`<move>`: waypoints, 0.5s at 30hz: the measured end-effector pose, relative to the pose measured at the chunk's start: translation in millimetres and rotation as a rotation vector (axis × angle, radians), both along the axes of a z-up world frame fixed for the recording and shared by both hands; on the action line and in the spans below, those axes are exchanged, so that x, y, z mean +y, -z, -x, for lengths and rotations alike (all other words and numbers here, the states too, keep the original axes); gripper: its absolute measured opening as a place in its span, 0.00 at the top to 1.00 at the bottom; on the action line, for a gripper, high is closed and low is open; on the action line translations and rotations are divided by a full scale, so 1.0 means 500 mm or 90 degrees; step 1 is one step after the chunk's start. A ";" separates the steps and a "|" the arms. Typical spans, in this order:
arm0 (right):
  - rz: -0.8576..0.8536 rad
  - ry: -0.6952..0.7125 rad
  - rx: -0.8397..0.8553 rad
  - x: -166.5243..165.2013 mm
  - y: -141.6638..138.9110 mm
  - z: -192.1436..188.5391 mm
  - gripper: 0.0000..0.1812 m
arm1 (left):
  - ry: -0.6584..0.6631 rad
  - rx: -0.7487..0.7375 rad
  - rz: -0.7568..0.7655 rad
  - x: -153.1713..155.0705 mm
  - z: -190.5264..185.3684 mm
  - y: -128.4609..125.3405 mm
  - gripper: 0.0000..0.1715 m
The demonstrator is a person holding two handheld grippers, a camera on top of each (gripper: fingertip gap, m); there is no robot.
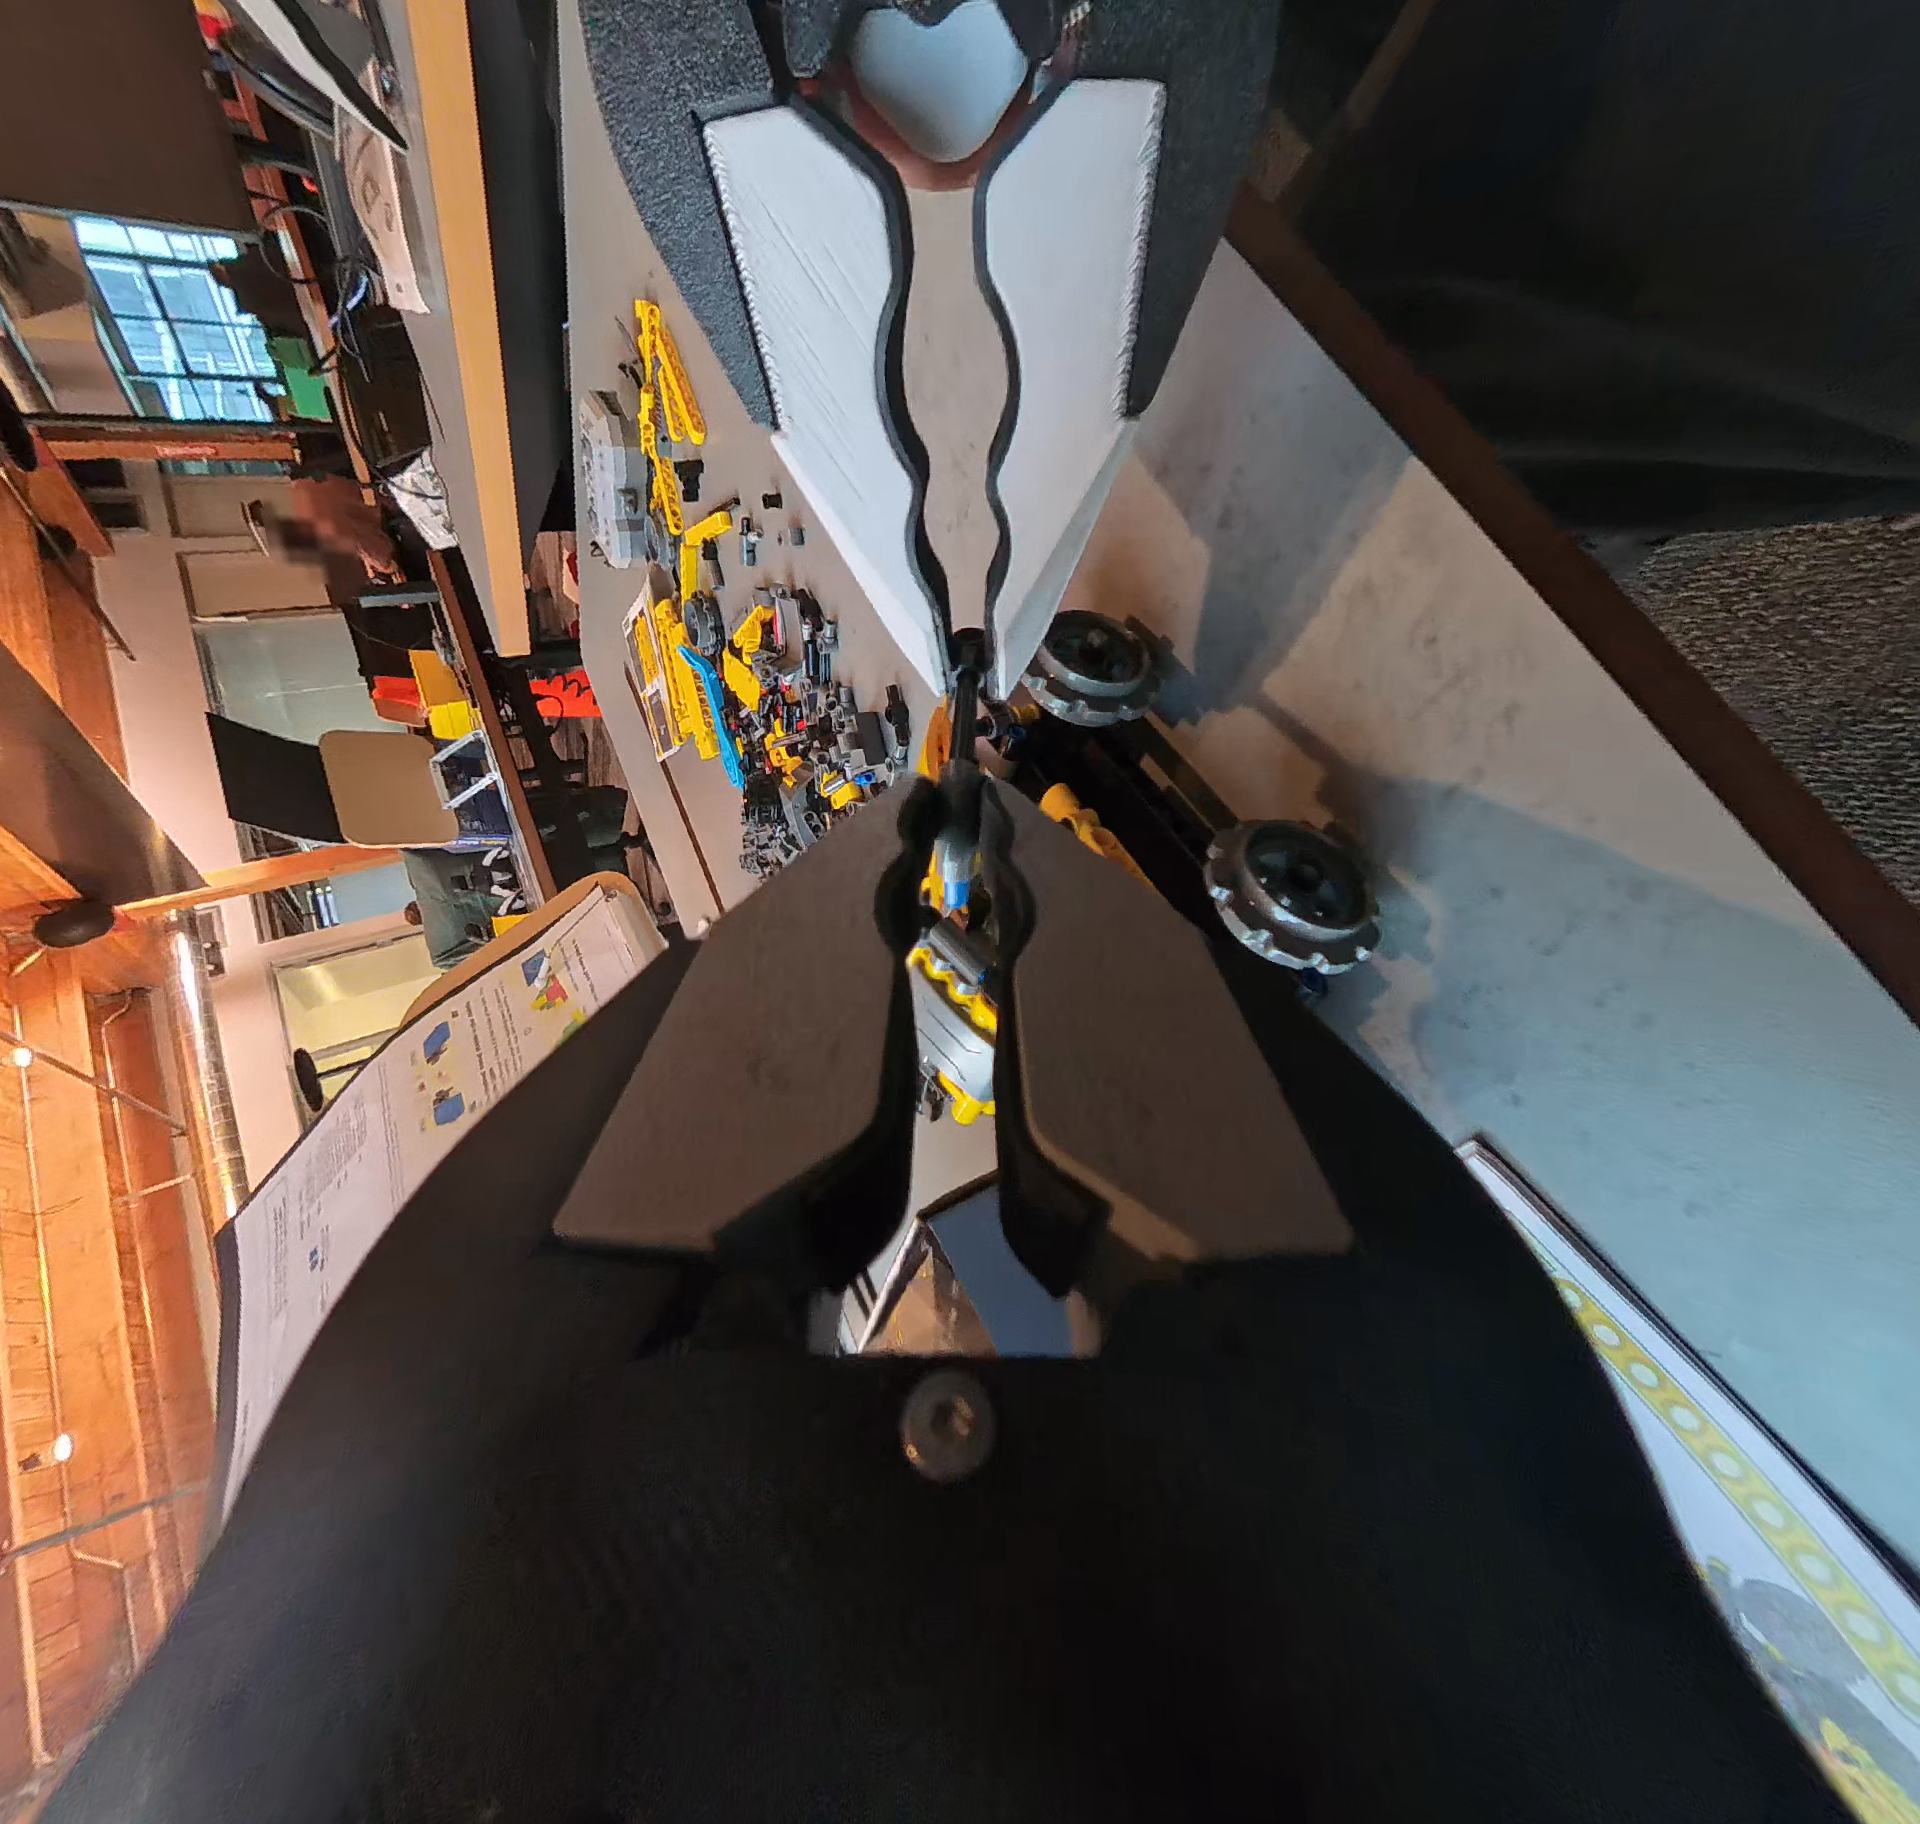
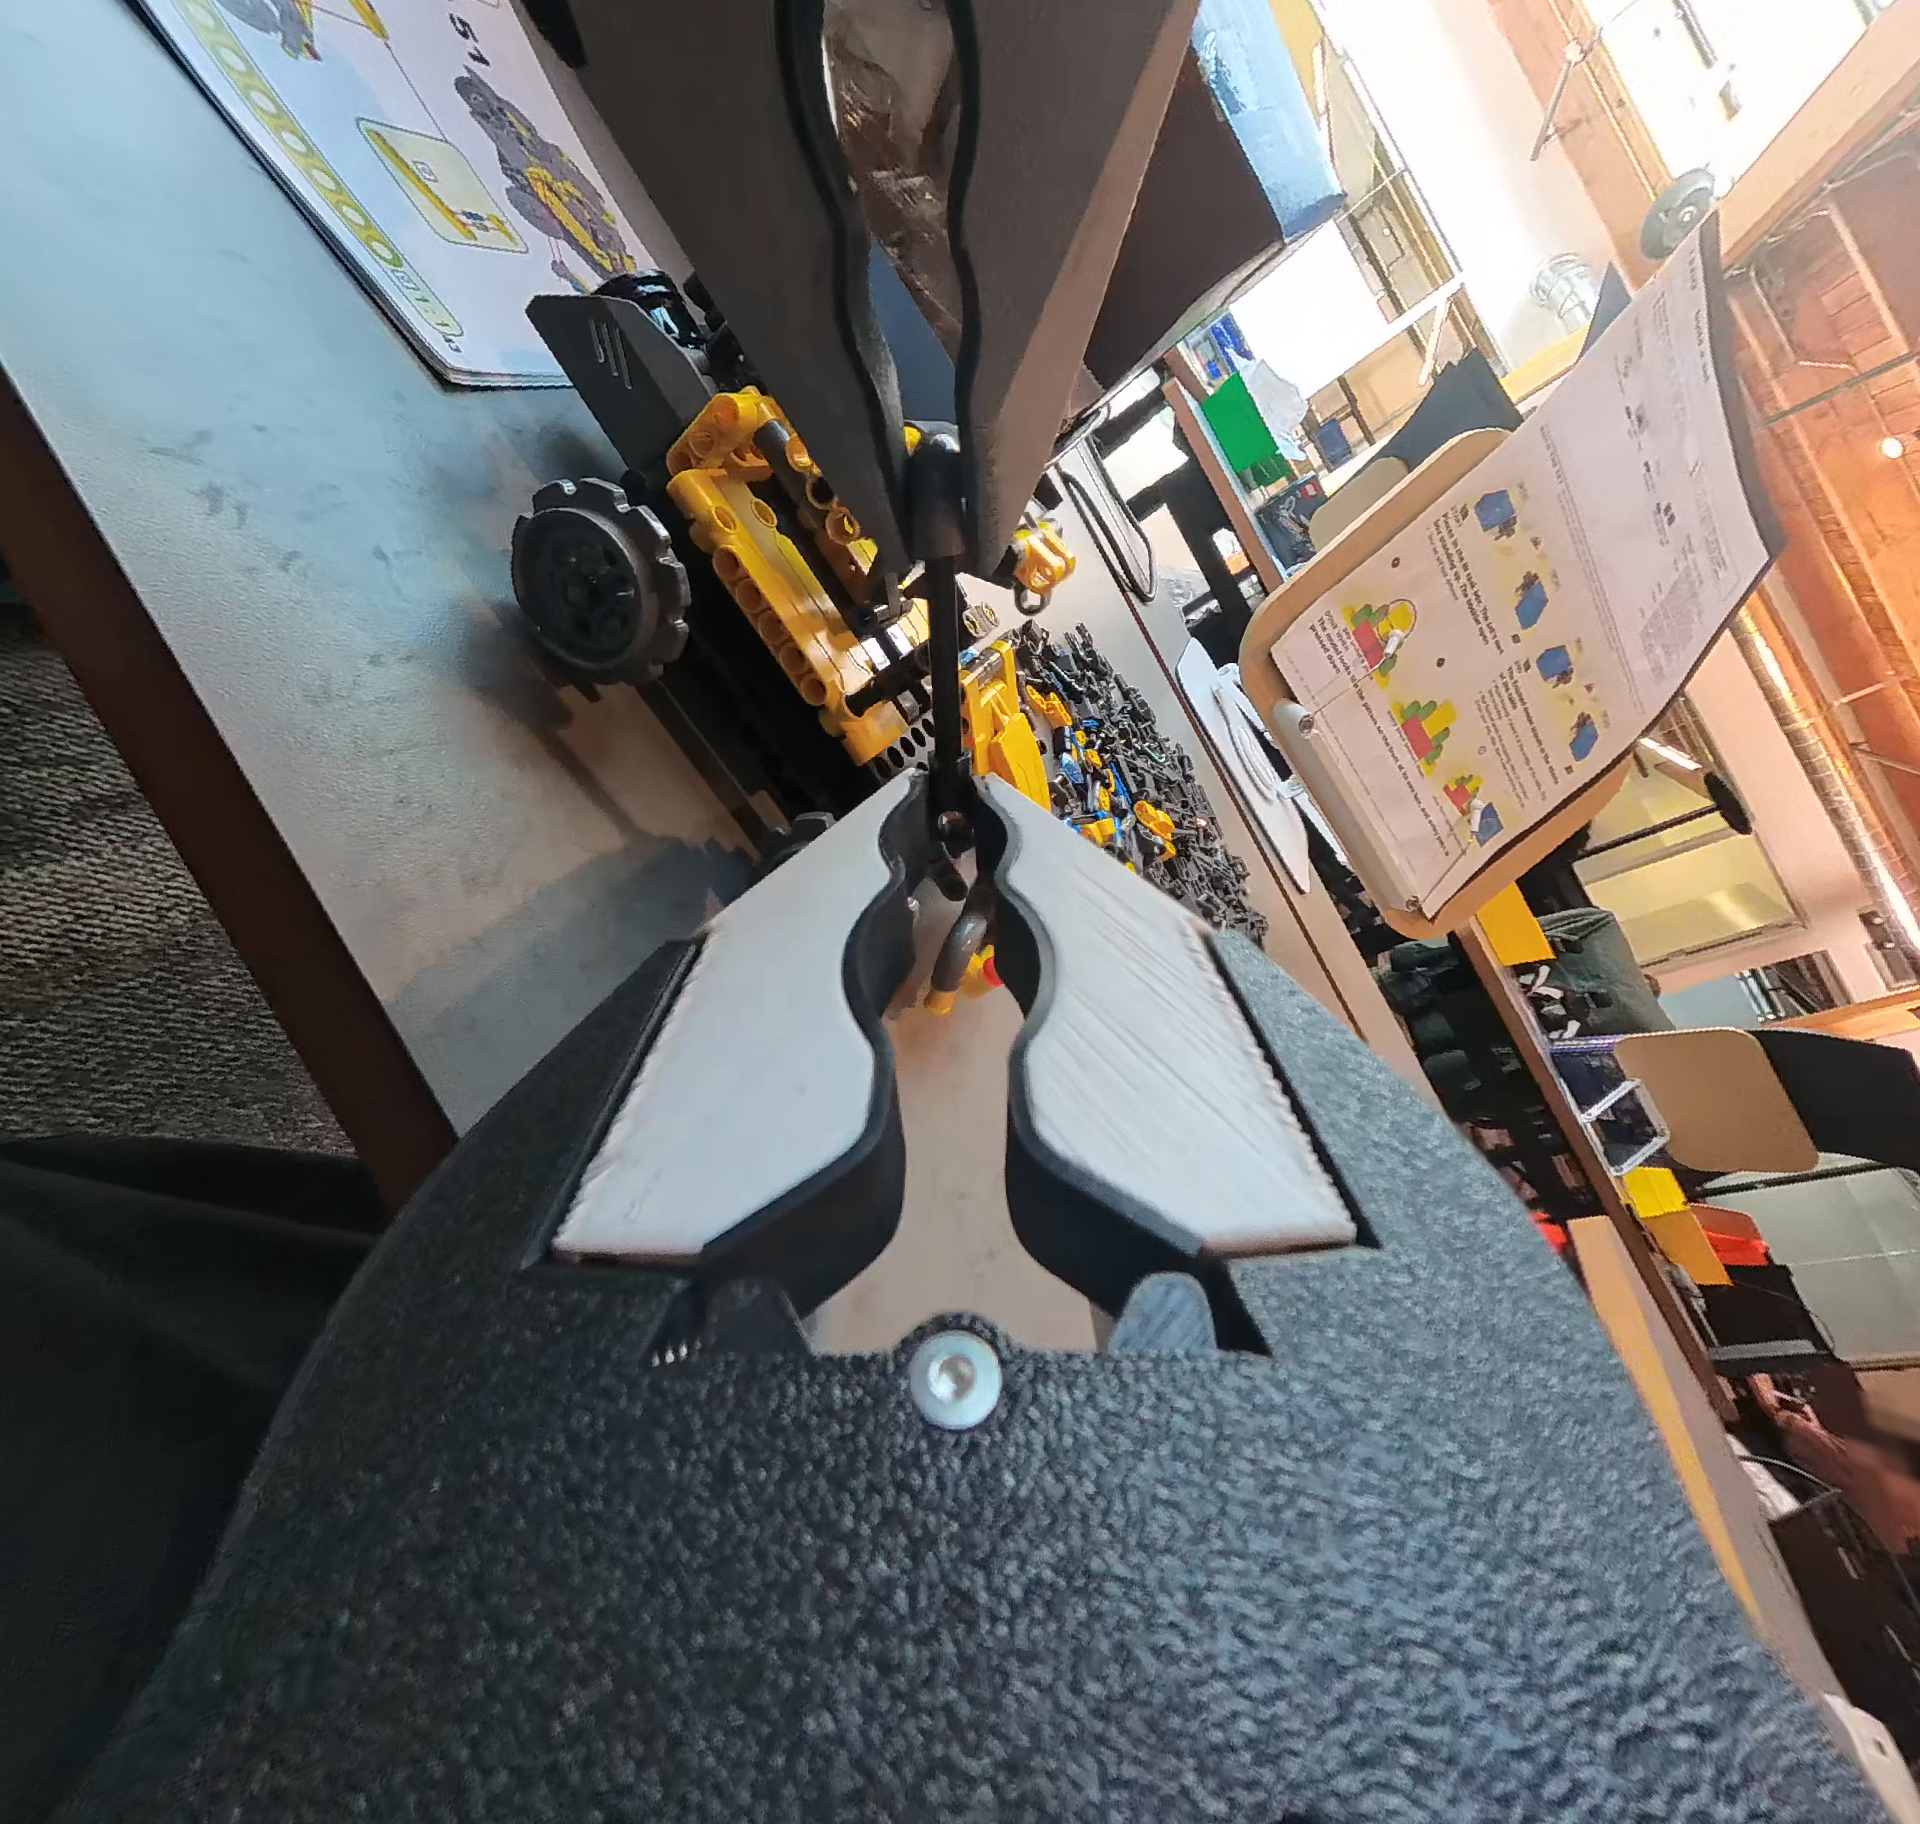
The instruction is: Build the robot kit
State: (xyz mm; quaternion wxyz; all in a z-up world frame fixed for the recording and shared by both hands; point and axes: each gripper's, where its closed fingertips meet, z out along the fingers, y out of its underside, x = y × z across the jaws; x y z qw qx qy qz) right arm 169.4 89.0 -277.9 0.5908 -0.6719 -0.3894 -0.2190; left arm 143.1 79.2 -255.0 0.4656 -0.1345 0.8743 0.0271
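My two grippers face each other tip to tip above a grey table (image 1: 1455,735). A thin black axle (image 1: 964,704) spans between them and also shows in the right wrist view (image 2: 943,673). My left gripper (image 1: 956,803), with dark fingers, is shut on one end of the axle, at a dark grey bush (image 2: 930,486). Small grey and yellow parts (image 1: 951,1026) show in the gap between its fingers. My right gripper (image 2: 951,808), with white fingers, is shut on the axle's other end. Just below stands a yellow and black toy vehicle frame (image 2: 769,569) with grey-rimmed wheels (image 1: 1288,891).
A pile of loose yellow, black and grey building parts (image 1: 790,725) lies behind the frame. An open instruction booklet (image 2: 343,91) lies near the table's dark wooden edge (image 1: 1621,569). A printed sheet on a wooden stand (image 2: 1507,579) stands at the far side, with shelves beyond. About 4 centimeters separates my left fingertips from my right.
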 end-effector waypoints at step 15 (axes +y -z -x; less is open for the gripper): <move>0.139 -0.004 0.344 0.022 -0.003 -0.045 0.97 | -0.402 -0.009 0.578 0.136 -0.007 0.035 0.63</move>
